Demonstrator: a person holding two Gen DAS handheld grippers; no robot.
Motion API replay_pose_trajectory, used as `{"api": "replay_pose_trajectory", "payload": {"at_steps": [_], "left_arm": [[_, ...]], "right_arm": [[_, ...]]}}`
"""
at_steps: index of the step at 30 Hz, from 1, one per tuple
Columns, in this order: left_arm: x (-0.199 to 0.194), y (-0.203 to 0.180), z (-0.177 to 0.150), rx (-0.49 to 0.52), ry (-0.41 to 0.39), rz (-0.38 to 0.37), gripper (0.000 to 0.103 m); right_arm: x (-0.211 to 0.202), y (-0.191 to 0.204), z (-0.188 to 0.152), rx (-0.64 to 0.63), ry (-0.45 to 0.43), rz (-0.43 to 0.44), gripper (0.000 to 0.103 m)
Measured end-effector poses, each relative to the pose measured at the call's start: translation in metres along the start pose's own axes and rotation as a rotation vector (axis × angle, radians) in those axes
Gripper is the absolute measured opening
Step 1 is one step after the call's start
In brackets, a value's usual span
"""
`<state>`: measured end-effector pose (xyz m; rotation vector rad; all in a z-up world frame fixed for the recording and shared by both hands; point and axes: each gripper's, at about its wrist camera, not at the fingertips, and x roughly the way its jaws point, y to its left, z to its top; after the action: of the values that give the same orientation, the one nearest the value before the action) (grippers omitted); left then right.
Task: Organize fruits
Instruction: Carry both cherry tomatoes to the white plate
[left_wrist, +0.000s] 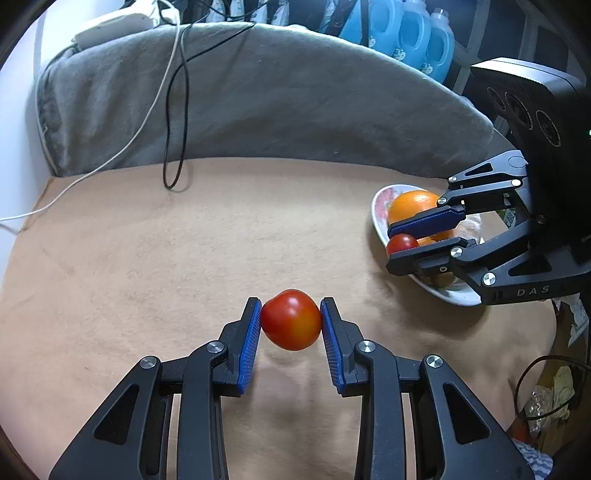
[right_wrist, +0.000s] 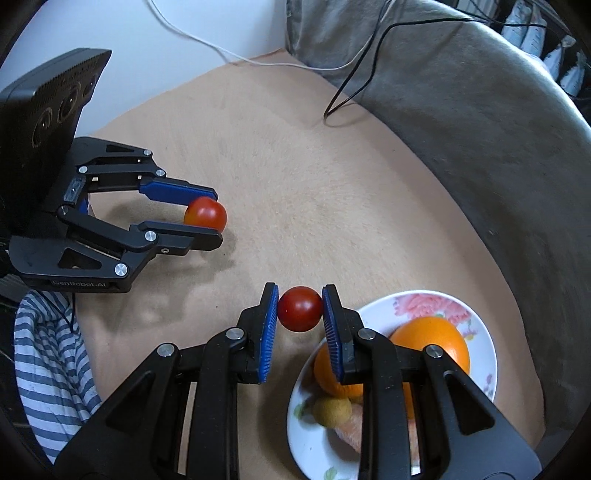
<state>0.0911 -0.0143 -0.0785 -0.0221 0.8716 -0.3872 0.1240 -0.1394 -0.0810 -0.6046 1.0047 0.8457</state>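
My left gripper is shut on a red-orange tomato and holds it just above the tan cloth; it also shows in the right wrist view with the tomato. My right gripper is shut on a small dark red tomato, just left of the floral plate. In the left wrist view the right gripper holds that small tomato over the plate's near edge. The plate holds oranges, a small yellow-green fruit and a pale orange piece.
A grey blanket lies along the far side, with a black cable and a white cable trailing over it. Blue bottles stand behind. A striped cloth lies at the near left edge.
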Motion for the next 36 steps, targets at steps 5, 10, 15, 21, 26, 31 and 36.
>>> {"api": "replay_pose_trajectory", "payload": {"at_steps": [5, 10, 15, 21, 26, 31, 36], "left_arm": [[-0.007, -0.011, 0.001, 0.012, -0.016, -0.014, 0.031], [-0.008, -0.025, 0.004, 0.023, -0.026, -0.038, 0.031], [-0.009, -0.041, 0.007, 0.044, -0.035, -0.064, 0.031], [-0.005, -0.063, 0.01, 0.077, -0.035, -0.093, 0.031], [-0.002, -0.081, 0.014, 0.107, -0.039, -0.122, 0.031], [0.003, -0.102, 0.018, 0.134, -0.039, -0.148, 0.031], [0.009, -0.12, 0.018, 0.164, -0.029, -0.169, 0.031]], "right_arm": [[-0.015, -0.006, -0.01, 0.037, -0.035, -0.001, 0.025], [-0.031, -0.014, -0.021, 0.082, -0.075, -0.005, 0.025], [-0.045, -0.027, -0.035, 0.138, -0.114, -0.013, 0.025], [-0.061, -0.046, -0.055, 0.22, -0.154, -0.022, 0.025], [-0.07, -0.061, -0.07, 0.289, -0.18, -0.028, 0.025], [-0.077, -0.075, -0.082, 0.347, -0.203, -0.039, 0.025], [-0.077, -0.096, -0.096, 0.439, -0.205, -0.05, 0.025]]}}
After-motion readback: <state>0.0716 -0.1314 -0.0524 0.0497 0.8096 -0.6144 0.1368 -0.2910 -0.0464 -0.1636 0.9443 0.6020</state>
